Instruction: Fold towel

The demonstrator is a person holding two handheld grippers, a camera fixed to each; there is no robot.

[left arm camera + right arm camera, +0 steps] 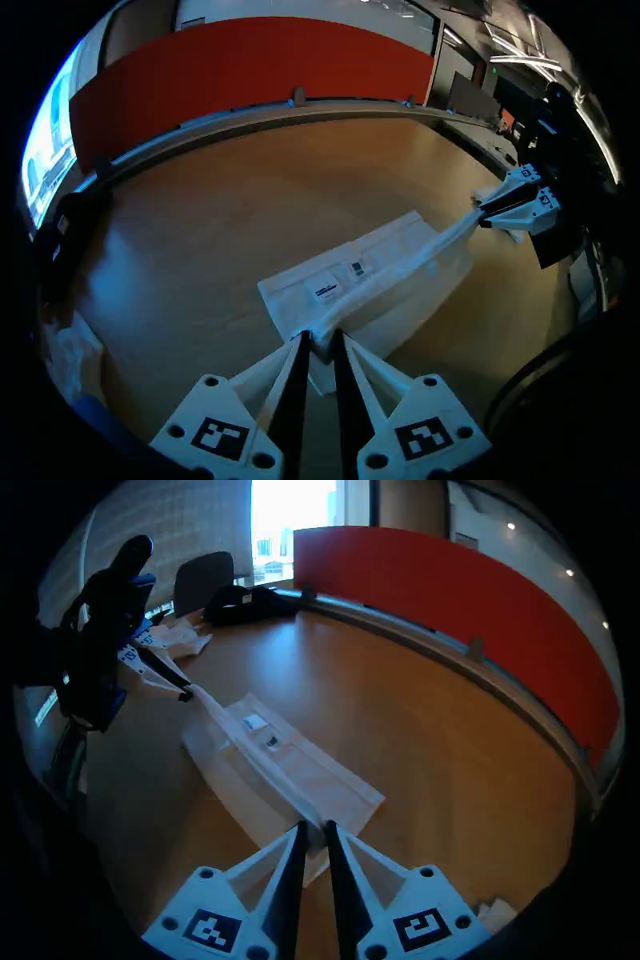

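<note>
A white towel (376,276) with two small labels lies partly folded on the wooden table (240,208). One long edge is lifted and pulled taut between both grippers. My left gripper (321,338) is shut on the near end of that edge. At the far right, the right gripper (483,216) pinches the other end. In the right gripper view, my right gripper (314,826) is shut on the towel (272,768). The left gripper (187,694) grips the far end at upper left, held by a person's dark-sleeved hand (104,632).
A red partition (256,64) runs along the table's far edge. A dark bag (248,602) and a chair (204,576) stand at the table's far end near crumpled white cloths (186,640). More white cloth (72,356) lies at the left edge.
</note>
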